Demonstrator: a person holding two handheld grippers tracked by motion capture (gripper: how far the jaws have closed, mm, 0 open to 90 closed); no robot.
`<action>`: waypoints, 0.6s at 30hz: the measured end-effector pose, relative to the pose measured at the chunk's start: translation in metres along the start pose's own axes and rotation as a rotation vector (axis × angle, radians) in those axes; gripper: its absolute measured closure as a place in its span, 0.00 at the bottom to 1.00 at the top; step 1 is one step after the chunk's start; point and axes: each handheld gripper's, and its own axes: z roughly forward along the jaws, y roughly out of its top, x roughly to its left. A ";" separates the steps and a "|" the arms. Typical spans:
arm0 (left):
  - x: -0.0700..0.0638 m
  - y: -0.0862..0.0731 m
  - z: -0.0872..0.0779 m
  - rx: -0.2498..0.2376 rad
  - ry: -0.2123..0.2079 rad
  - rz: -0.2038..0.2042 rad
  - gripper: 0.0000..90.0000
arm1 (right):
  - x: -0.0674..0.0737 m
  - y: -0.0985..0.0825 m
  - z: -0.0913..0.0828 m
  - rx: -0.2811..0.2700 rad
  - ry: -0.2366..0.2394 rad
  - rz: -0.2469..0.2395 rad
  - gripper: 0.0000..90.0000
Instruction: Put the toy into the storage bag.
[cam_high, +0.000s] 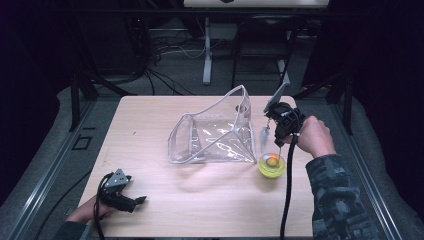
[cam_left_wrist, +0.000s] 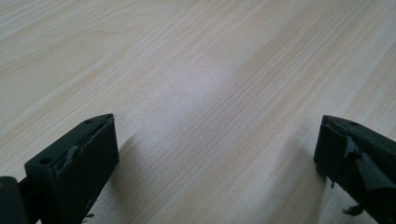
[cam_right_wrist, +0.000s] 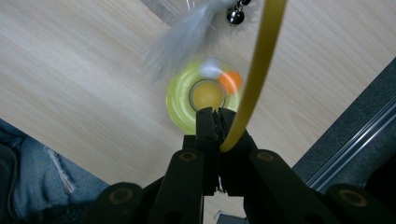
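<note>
My right gripper (cam_right_wrist: 215, 122) pinches a yellow wand (cam_right_wrist: 254, 74) above the round yellow toy (cam_right_wrist: 205, 95); my left gripper (cam_left_wrist: 217, 154) sits spread over bare wood.

The wand's top runs out of the right gripper view, and the grey feather (cam_right_wrist: 180, 39) hanging from it is blurred, with a small bell (cam_right_wrist: 235, 17) beside it half cut off at the edge. In the high view the toy (cam_high: 272, 165) sits just off the lower right corner of the clear plastic bag (cam_high: 215, 132), which stands open mid-table and crowds my right gripper (cam_high: 281, 131) on that side. The table (cam_high: 150, 115) edge lies close to the toy's right. My left gripper (cam_high: 131, 201) rests near the front left corner, well apart from the bag, with open wood ahead of its jaws.
</note>
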 end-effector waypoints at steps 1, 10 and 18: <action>0.000 0.000 0.000 0.003 -0.002 0.000 0.00 | 0.000 0.000 -0.002 -0.001 0.003 0.002 0.97; 0.000 0.000 0.000 0.003 -0.002 0.000 0.00 | -0.003 0.001 -0.016 -0.013 0.005 0.002 0.97; 0.000 0.000 0.000 0.005 -0.003 0.000 0.00 | -0.006 0.004 -0.030 -0.018 -0.007 0.000 0.97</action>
